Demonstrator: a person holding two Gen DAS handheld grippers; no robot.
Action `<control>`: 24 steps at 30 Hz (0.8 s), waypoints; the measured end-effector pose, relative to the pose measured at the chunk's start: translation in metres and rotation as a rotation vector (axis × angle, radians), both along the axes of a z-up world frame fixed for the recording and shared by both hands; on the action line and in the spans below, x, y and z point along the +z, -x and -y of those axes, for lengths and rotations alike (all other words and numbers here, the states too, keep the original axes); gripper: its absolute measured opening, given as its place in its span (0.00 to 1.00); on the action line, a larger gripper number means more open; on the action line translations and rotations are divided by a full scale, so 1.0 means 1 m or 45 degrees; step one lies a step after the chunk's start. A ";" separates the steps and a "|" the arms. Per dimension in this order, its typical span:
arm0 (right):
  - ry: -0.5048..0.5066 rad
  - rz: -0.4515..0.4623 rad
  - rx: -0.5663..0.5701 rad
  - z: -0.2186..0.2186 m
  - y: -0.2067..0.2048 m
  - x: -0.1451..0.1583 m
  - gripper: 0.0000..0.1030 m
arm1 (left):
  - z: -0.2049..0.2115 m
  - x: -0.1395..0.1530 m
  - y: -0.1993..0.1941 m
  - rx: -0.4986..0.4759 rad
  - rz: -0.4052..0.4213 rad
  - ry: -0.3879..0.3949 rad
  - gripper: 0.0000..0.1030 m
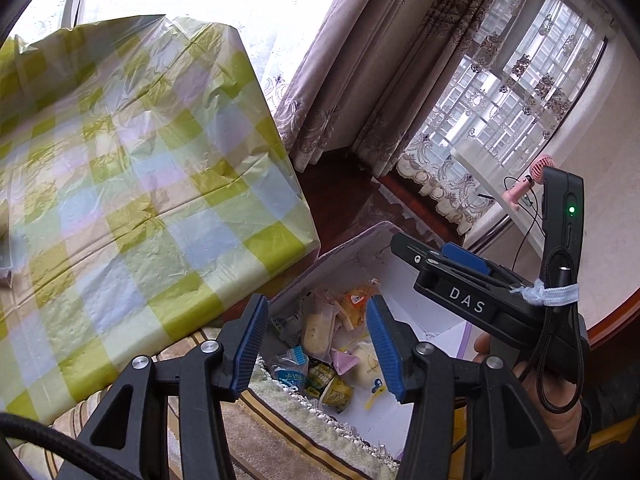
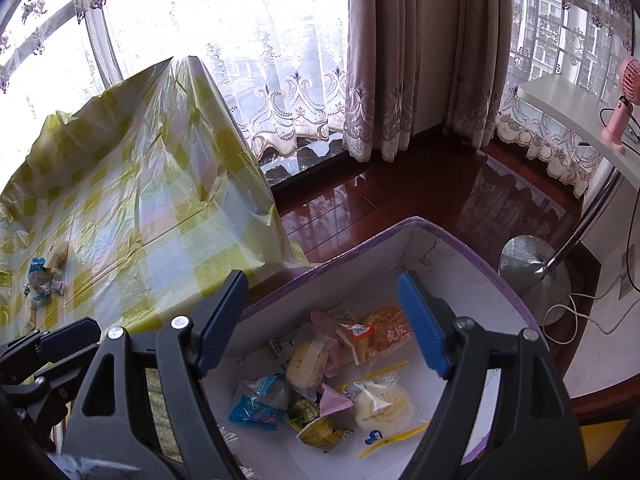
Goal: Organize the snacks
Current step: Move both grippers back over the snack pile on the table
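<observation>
A glossy dark wood floor (image 2: 400, 208) runs beneath lace-curtained windows (image 2: 280, 80), and on it stands a white box with a purple rim (image 2: 460, 236), beside a table under a green-checked plastic cloth (image 1: 140, 160). Nearest the lens, the left gripper (image 1: 318, 344) hangs over the box with its blue pads apart and nothing between them; the right gripper (image 2: 320, 324) does likewise, its jaws spread wider and empty. Just below them, the snacks (image 2: 320, 380) lie heaped on the box's floor: a blue packet (image 2: 256, 406), a pale round bun in clear wrap (image 2: 384, 406), pink sachets, a yellow-green pouch and an orange bag (image 2: 390, 334). Farther off, two more wrapped snacks (image 2: 44, 272) rest on the checked cloth. A pink fan (image 2: 624, 100) stands on a white shelf by the far window.
</observation>
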State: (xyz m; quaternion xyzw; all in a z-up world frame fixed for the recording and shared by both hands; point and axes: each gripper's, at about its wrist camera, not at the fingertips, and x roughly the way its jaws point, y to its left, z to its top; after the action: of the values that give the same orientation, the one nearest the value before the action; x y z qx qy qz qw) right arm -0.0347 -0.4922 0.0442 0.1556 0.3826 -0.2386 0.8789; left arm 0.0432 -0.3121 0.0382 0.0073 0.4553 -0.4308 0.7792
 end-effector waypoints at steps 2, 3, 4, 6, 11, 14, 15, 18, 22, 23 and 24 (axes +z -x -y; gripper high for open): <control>0.006 0.029 0.009 -0.005 -0.001 0.002 0.78 | -0.005 0.001 -0.003 0.026 0.010 0.000 0.51; 0.008 0.039 0.015 -0.007 -0.002 0.003 0.78 | -0.008 0.001 -0.006 0.043 0.016 -0.004 0.51; 0.011 0.047 0.022 -0.010 -0.004 0.005 0.78 | -0.012 0.001 -0.008 0.061 0.024 -0.008 0.51; 0.020 0.052 0.050 -0.017 -0.008 0.008 0.79 | -0.020 0.002 -0.014 0.100 0.039 -0.014 0.51; 0.002 0.047 0.138 -0.039 -0.022 0.010 0.79 | -0.045 0.003 -0.033 0.206 0.075 -0.026 0.51; -0.013 0.035 0.199 -0.054 -0.032 0.011 0.79 | -0.065 0.002 -0.046 0.288 0.089 -0.035 0.51; -0.026 0.033 0.224 -0.059 -0.035 0.011 0.79 | -0.072 0.002 -0.051 0.319 0.092 -0.044 0.51; -0.039 0.025 0.273 -0.076 -0.046 0.011 0.79 | -0.095 -0.001 -0.065 0.411 0.091 -0.055 0.51; -0.048 0.018 0.341 -0.101 -0.060 0.010 0.79 | -0.125 -0.006 -0.079 0.522 0.099 -0.082 0.51; -0.050 0.013 0.363 -0.107 -0.064 0.010 0.79 | -0.133 -0.007 -0.082 0.550 0.101 -0.090 0.51; -0.053 0.008 0.386 -0.114 -0.068 0.009 0.79 | -0.141 -0.008 -0.084 0.577 0.099 -0.092 0.51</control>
State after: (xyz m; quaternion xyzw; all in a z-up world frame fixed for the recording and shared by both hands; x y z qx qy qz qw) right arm 0.0331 -0.3784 0.0536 0.1150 0.4038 -0.0948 0.9026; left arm 0.1277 -0.1714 0.0300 -0.0505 0.4300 -0.2276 0.8722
